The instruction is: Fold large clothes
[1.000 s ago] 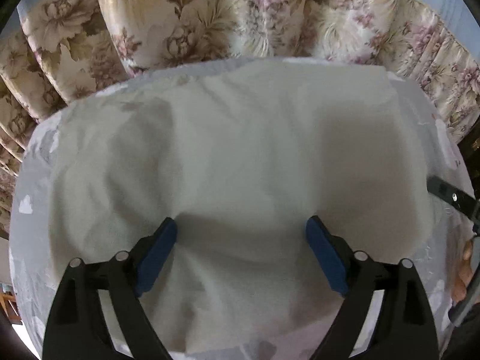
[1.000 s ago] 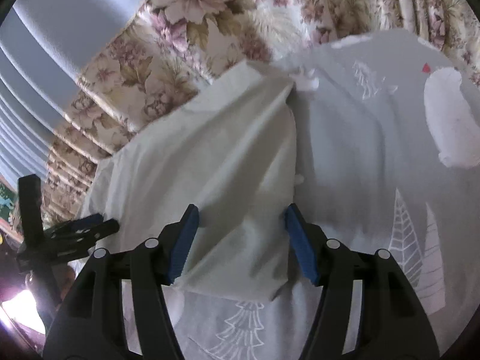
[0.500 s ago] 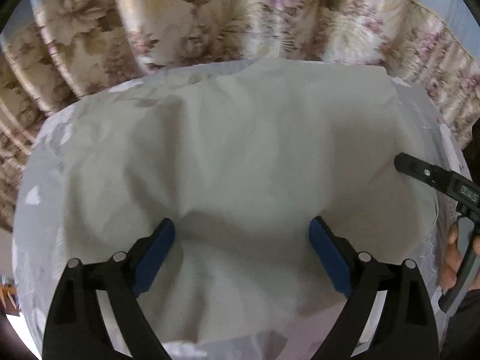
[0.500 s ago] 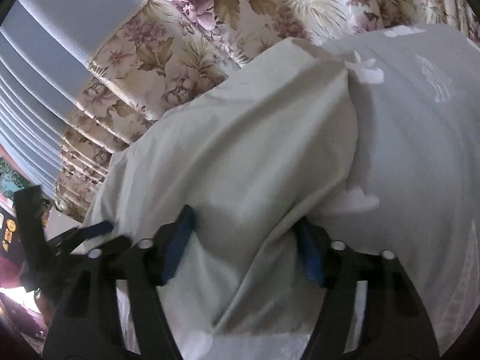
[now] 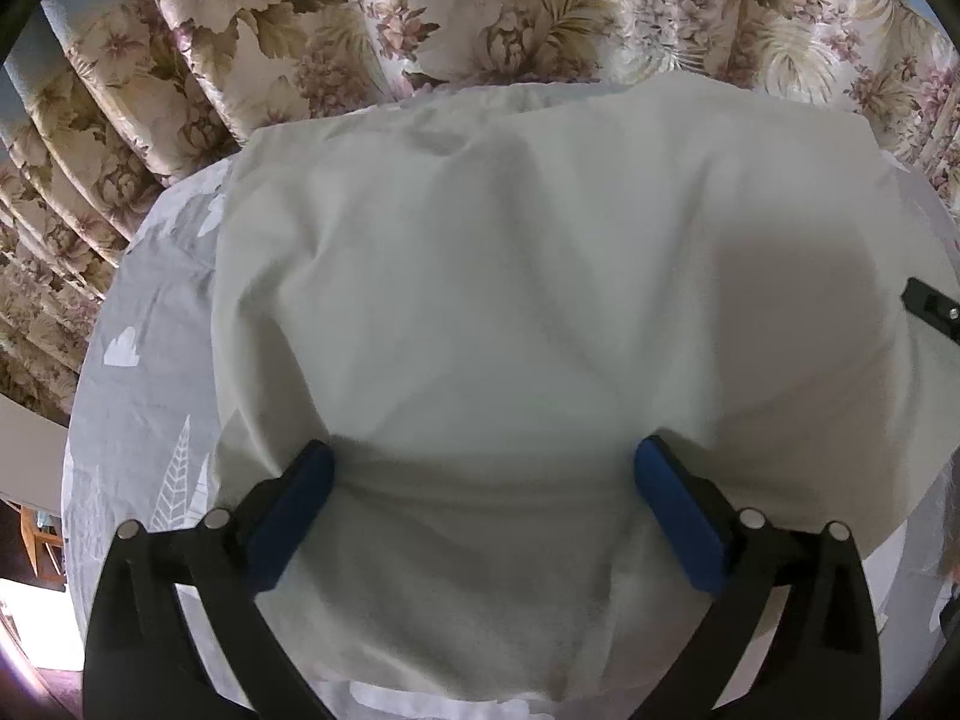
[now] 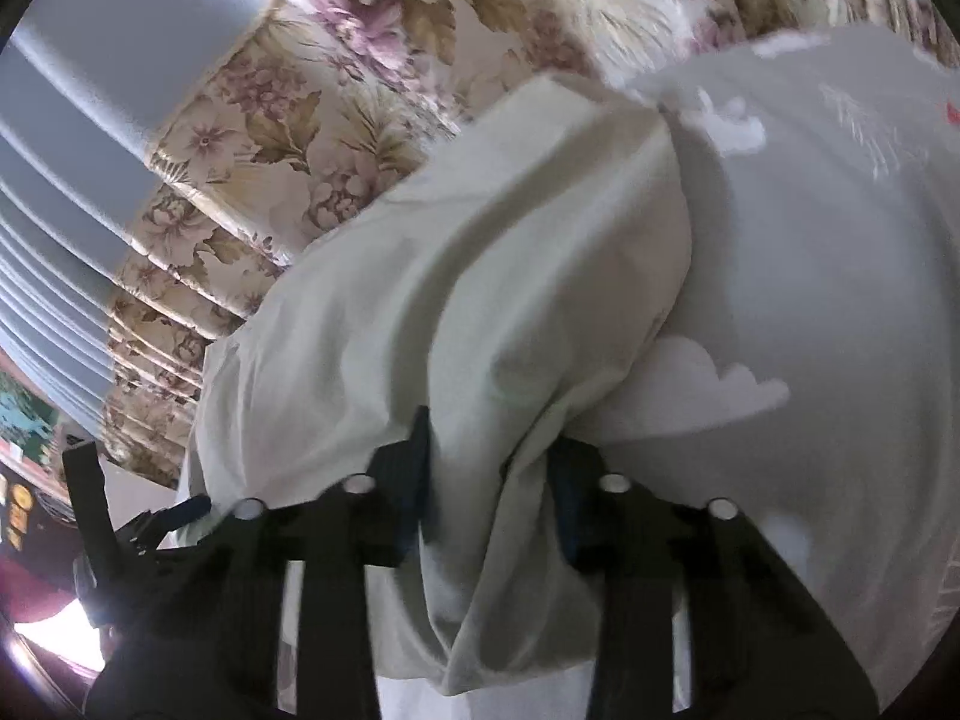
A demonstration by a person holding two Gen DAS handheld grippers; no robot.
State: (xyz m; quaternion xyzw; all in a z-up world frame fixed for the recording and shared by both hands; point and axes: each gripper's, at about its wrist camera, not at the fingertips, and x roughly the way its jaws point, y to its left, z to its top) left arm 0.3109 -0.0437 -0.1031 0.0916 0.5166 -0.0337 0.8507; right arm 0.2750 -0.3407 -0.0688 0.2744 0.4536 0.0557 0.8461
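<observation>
A large pale greenish-white garment [image 5: 510, 270] lies spread on a table under a grey printed cover [image 5: 138, 408]. My left gripper [image 5: 483, 456] hovers over its near part. Its jaws are opening wide, the blue pads rest apart on the fabric and pinch nothing. In the right wrist view the same garment [image 6: 480, 300] is gathered into a ridge at its right edge. There my right gripper [image 6: 489, 438] is closing, with the bunched cloth pressed between its pads. The right gripper's tip [image 5: 930, 309] shows at the far right of the left wrist view.
Floral curtains [image 5: 420, 12] hang close behind the table's far edge. Bare grey cover [image 6: 810, 300] with white cloud and tree prints lies right of the garment. My left gripper [image 6: 180, 510] appears at the lower left of the right wrist view, by the table's left edge.
My right gripper has moved in over the garment's right edge and narrowed its jaws, bunching the cloth between them. The left gripper has shifted over the cloth, and its jaws stand a little wider.
</observation>
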